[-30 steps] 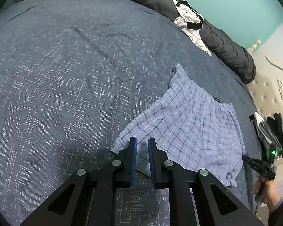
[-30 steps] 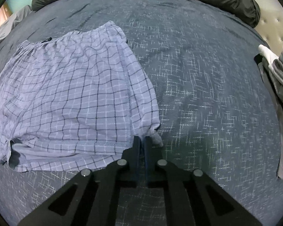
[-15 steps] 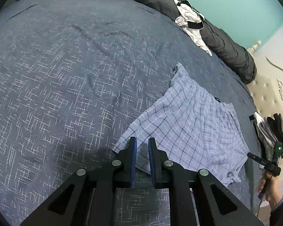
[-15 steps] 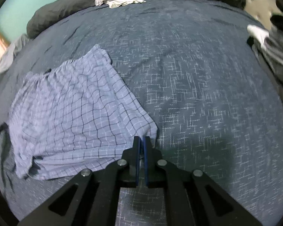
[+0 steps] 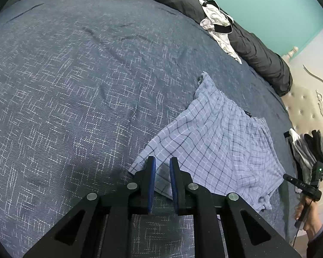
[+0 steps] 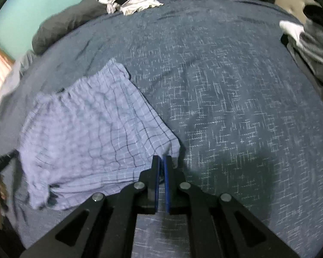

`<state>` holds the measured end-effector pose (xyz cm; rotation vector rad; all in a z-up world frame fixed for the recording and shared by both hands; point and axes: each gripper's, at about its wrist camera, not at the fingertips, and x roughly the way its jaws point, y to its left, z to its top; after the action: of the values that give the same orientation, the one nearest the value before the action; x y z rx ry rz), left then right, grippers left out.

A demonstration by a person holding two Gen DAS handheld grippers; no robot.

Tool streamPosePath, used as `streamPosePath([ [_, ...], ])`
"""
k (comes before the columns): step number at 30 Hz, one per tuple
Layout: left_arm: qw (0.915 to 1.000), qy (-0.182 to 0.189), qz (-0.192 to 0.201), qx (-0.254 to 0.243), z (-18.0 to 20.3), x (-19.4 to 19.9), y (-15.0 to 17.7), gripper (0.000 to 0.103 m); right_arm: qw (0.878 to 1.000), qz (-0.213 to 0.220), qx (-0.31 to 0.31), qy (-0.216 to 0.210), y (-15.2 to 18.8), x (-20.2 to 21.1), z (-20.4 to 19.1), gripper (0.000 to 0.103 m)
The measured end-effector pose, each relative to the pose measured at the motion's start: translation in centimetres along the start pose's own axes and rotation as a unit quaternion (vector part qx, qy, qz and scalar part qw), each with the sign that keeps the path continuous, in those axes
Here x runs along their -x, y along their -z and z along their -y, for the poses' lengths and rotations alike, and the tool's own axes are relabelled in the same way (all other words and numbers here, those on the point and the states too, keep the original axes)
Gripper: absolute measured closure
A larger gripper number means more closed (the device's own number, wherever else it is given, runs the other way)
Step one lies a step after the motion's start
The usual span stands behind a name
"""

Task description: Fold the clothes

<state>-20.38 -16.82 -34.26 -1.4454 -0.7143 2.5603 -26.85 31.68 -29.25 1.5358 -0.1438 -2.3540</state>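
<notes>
**Checked shorts half-way folded on the bed, more laundry waiting**

The checked shorts (image 5: pixel 217 150) lie on the dark blue bedspread (image 5: pixel 75 96), well below the black rolled duvet (image 5: pixel 258 51) that runs along the bed's far edge. They look doubled over once along their length, one leg laid on the other, with the gathered waistband toward the duvet and the hems toward the person. That first fold seems done; a second fold across, hem to waistband, is probably what remains for this piece.

The right tongs (image 6: pixel 161 160) are pressed together, pinching the shorts' nearest hem corner, which is drawn up a little off the bedspread. The left tongs (image 5: pixel 161 161) stand slightly spread over the opposite hem corner; cloth shows in the gap between them, but whether they touch it I cannot tell.

A white and black garment (image 5: pixel 217 23) lies crumpled on the duvet, unfolded. A grey and black pile (image 5: pixel 308 148) sits off to the shorts' side, away from the duvet; folded or not, I cannot tell. So most of the task looks left.
</notes>
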Motion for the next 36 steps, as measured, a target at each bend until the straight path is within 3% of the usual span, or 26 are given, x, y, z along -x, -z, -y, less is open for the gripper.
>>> streamPosePath([
  [3, 1.0, 0.001, 0.0, 0.001, 0.0, 0.0, 0.1, 0.087, 0.999, -0.001, -0.028, -0.04, 0.5, 1.9, 0.5, 0.1],
  [7, 1.0, 0.003, -0.003, 0.002, 0.0, -0.1, 0.1, 0.083, 0.997, -0.027, -0.029, -0.059, 0.4, 1.0, 0.4, 0.099],
  [9, 1.0, 0.004, -0.003, 0.002, 0.1, -0.1, 0.1, 0.083, 0.998, -0.041, -0.019, -0.039, 0.7, 0.5, 0.2, 0.097],
  [14, 1.0, 0.004, -0.003, 0.002, 0.0, -0.1, 0.0, 0.082, 0.999, -0.01, -0.028, -0.017, 0.7, 1.0, 0.8, 0.097],
  [17, 1.0, 0.003, -0.004, 0.002, 0.0, -0.1, 0.0, 0.082, 1.0, 0.003, -0.001, -0.01, 0.8, 1.8, -0.3, 0.097],
  [23, 1.0, 0.004, -0.004, 0.0, 0.1, -0.2, 0.1, 0.082, 0.999, -0.011, 0.018, 0.038, 0.7, 1.4, -0.2, 0.096],
  [28, 1.0, 0.004, -0.004, 0.001, 0.1, -0.2, 0.0, 0.082, 0.999, 0.001, 0.025, 0.028, 1.0, 1.7, -0.3, 0.096],
  [32, 1.0, 0.004, -0.006, -0.001, 0.1, -0.4, 0.0, 0.082, 0.998, -0.015, 0.057, 0.027, 0.8, 0.8, -1.7, 0.08],
  [36, 1.0, 0.004, -0.007, -0.003, 0.2, -0.5, 0.0, 0.082, 0.996, -0.027, 0.077, 0.032, 0.9, -0.3, -2.8, 0.079],
])
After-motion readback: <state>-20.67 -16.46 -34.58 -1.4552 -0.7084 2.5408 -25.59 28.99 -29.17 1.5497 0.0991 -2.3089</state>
